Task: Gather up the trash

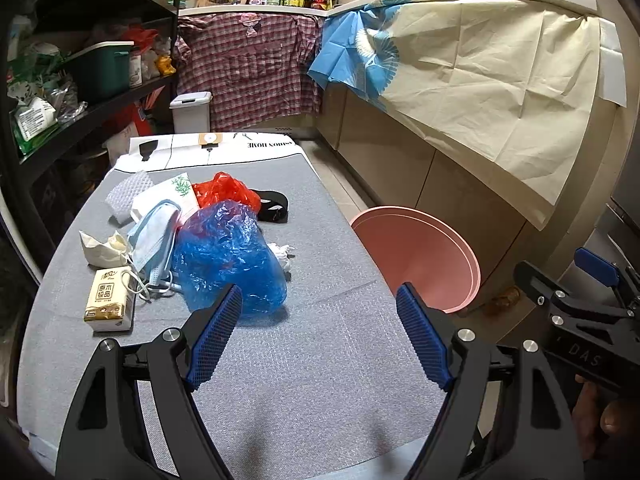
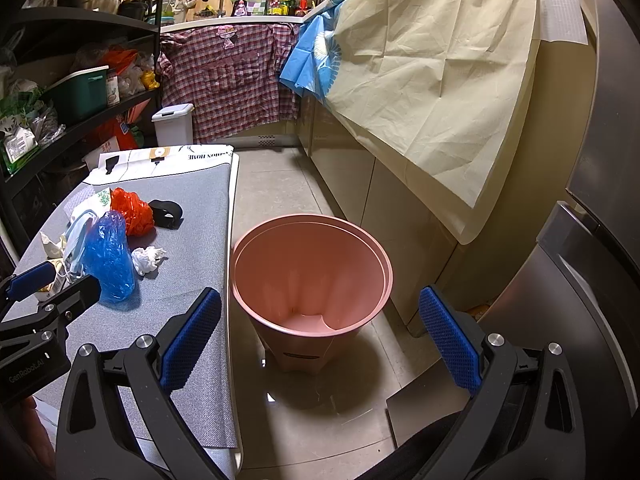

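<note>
Trash lies in a heap on the grey table: a blue plastic bag, a red plastic bag, blue face masks, a tissue pack, a crumpled white tissue, white wrappers and a black strap. A pink bin stands on the floor right of the table, with nothing visible inside. My left gripper hangs open over the table just in front of the blue bag, nothing between its fingers. My right gripper is open above the bin's near rim, also holding nothing.
Black shelves packed with goods line the left side. Kitchen cabinets draped with a cream cloth run along the right. A small white lidded bin and a hanging plaid shirt stand beyond the table. A steel appliance is at the far right.
</note>
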